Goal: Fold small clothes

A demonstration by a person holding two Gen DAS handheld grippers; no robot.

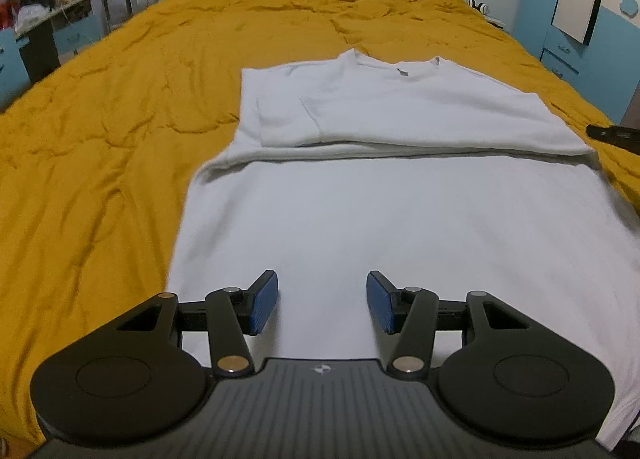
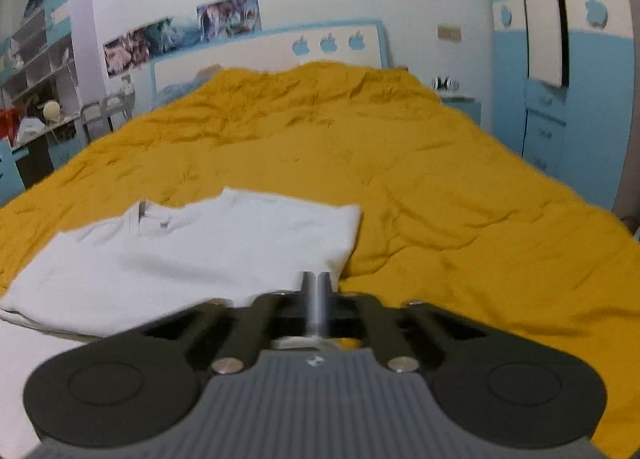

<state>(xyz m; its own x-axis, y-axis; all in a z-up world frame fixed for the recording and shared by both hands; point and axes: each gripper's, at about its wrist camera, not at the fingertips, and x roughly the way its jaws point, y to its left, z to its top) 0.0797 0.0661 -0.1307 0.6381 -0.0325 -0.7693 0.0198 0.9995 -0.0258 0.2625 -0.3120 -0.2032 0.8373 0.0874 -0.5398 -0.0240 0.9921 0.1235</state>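
Shirt [image 1: 400, 199] lies flat on the bed [image 1: 100, 139], top part folded over. Soft, light, limp; it will sag and crease, so pinch a hem corner. Your left gripper [image 1: 322, 301] hovers above it, jaws released; right gripper [image 2: 316, 291] clenched, empty.

White t-shirt [image 1: 400, 195], plain, no print, small grey neck label. Bed cover [image 1: 100, 131] mustard yellow, plain. Left tongs [image 1: 322, 301] black with blue ribbed pads [image 1: 264, 303]; right tongs [image 2: 317, 283] black, silver fingers. Headboard [image 2: 260, 55] white with blue apple shapes; wardrobe [image 2: 592, 71] blue and white.
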